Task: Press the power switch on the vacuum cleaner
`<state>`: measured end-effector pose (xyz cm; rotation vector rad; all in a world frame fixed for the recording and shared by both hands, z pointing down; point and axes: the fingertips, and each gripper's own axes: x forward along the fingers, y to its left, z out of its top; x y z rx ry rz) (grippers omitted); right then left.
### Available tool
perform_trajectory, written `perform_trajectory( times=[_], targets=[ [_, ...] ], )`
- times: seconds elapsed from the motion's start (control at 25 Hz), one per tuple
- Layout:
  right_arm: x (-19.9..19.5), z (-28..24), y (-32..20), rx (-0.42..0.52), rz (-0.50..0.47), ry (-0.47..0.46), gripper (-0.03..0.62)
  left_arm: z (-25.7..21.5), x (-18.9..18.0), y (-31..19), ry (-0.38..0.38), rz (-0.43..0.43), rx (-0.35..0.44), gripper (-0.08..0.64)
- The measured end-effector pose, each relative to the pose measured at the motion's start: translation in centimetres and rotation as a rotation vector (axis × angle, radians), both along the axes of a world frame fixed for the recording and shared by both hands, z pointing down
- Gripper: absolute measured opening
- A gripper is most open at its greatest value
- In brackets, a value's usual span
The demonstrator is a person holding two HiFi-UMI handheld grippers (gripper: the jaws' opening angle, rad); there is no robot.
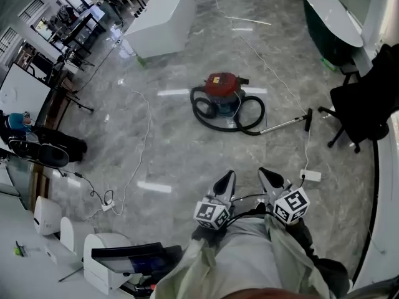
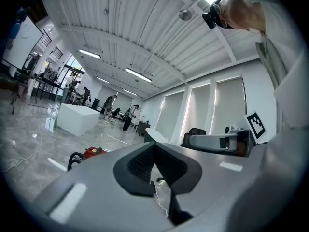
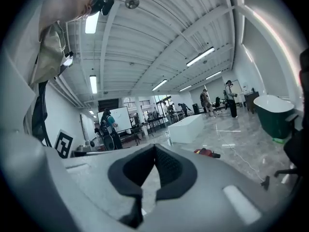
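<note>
Head view, looking down: close to the person's body, the left gripper (image 1: 228, 178) and right gripper (image 1: 267, 174) sit side by side above a grey marble floor (image 1: 174, 154). Both gripper views show each pair of jaws clenched together, tips meeting, with nothing between them. Well ahead on the floor stands the red vacuum cleaner (image 1: 223, 86), its black hose (image 1: 206, 111) looped around it and its wand (image 1: 283, 125) lying out to the right. Beyond it stands a white block (image 1: 161, 20).

Open lab: whiteboard (image 3: 118, 118), workbenches (image 1: 78, 27).
</note>
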<state>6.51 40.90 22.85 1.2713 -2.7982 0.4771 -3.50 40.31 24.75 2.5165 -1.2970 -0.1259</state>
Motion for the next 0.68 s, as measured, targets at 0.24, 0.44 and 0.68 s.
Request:
perform_trajectory(
  times=[0.24,0.44,0.68],
  targets=[
    [-3.8,-1.5,0.6,0.018,0.062,0.046,0.002,1.3,-5.0,-0.7,-0.043,0.004,-0.015,0.005],
    [-2.6,-1.2,1.7,-0.006,0.17,0.068,0.002,1.1,-2.9,-0.5,-0.021,0.134,-0.009,0.005],
    [-0.1,-1.2,2.1,-0.007,0.262,0.065,0.002,1.7,-0.5,-0.2,-0.044,0.213,0.004,0.003]
  ],
)
